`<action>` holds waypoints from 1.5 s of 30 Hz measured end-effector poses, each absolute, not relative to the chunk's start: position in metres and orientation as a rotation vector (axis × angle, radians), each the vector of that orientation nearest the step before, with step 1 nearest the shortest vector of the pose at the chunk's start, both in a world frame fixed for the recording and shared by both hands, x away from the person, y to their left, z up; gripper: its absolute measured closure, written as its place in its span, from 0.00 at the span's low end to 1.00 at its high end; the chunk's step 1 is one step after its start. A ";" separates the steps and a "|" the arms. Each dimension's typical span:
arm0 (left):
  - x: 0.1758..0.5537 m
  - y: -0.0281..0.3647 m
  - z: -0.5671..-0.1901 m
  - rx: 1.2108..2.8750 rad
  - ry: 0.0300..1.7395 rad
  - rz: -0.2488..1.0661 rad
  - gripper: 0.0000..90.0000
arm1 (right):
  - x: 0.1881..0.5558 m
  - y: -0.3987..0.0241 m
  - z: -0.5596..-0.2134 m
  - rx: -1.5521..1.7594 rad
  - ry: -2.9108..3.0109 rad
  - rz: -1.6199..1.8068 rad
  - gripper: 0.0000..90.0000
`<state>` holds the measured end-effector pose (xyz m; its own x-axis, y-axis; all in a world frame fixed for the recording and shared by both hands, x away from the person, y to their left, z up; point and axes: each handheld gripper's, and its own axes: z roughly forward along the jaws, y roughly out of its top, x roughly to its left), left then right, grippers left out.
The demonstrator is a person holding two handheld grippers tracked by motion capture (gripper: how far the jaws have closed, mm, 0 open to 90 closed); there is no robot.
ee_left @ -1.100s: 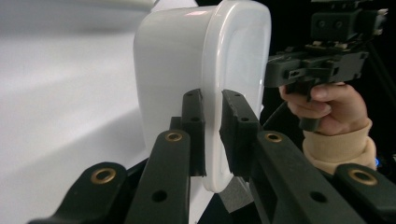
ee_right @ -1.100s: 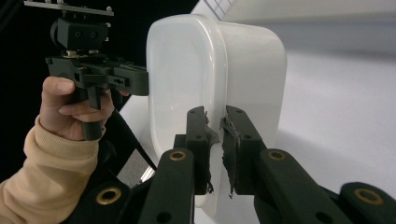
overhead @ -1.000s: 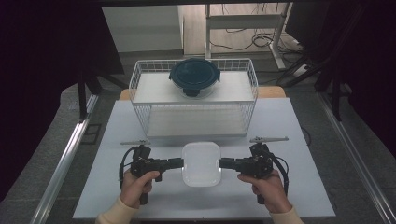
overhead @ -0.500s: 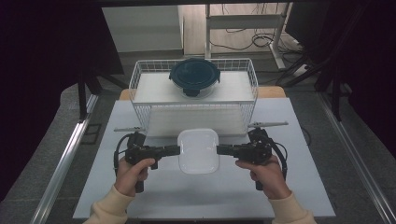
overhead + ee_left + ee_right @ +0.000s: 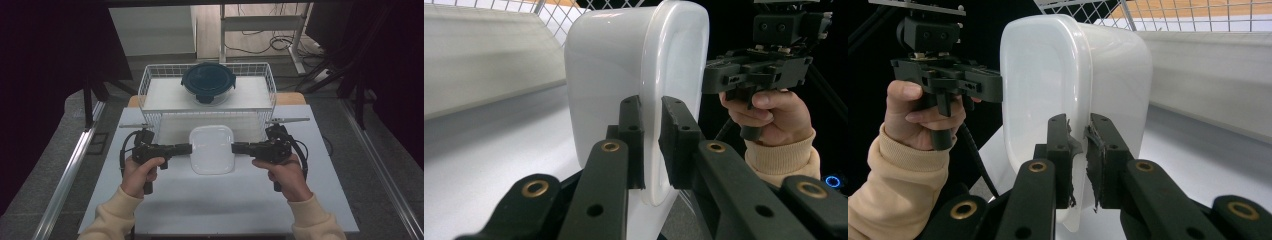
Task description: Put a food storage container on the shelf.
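Gripping opposite edges of the white container [image 5: 211, 149], the left gripper [image 5: 184, 148] and right gripper [image 5: 239, 147] hold it above the white table [image 5: 200, 200], just in front of the wire basket [image 5: 150, 80]. In the left gripper view, the 2 black jaws are clamped on the container's rim [image 5: 659, 125]; in the right gripper view, the 2 jaws pinch the opposite rim [image 5: 1080, 135] in the same way. The white container is rounded-square and opaque, with a flat lid or base facing up in the high view; its contents cannot be told. Inside the wire basket, 1 round container with a dark teal lid [image 5: 208, 82] rests on the basket's white floor, near the middle. What that round container holds cannot be told either.
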<state>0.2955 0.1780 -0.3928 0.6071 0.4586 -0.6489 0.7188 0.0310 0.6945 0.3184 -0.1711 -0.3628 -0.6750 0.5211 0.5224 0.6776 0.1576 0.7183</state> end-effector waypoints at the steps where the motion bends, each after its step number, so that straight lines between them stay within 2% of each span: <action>1: 0.296 0.178 -0.392 1.611 1.000 -0.260 0.90 | 0.319 -0.170 -0.362 -1.187 -2.274 -1.541 0.89; 45: 0.310 0.187 -0.352 1.593 0.975 -0.233 0.89 | 0.335 -0.161 -0.318 -1.143 -2.329 -1.562 0.89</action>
<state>0.3102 0.1869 -0.3524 0.6298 0.4548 -0.6298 0.6902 0.0443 0.7222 0.3349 -0.1608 -0.3183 -0.7096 0.5205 0.4749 0.6368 0.1855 0.7484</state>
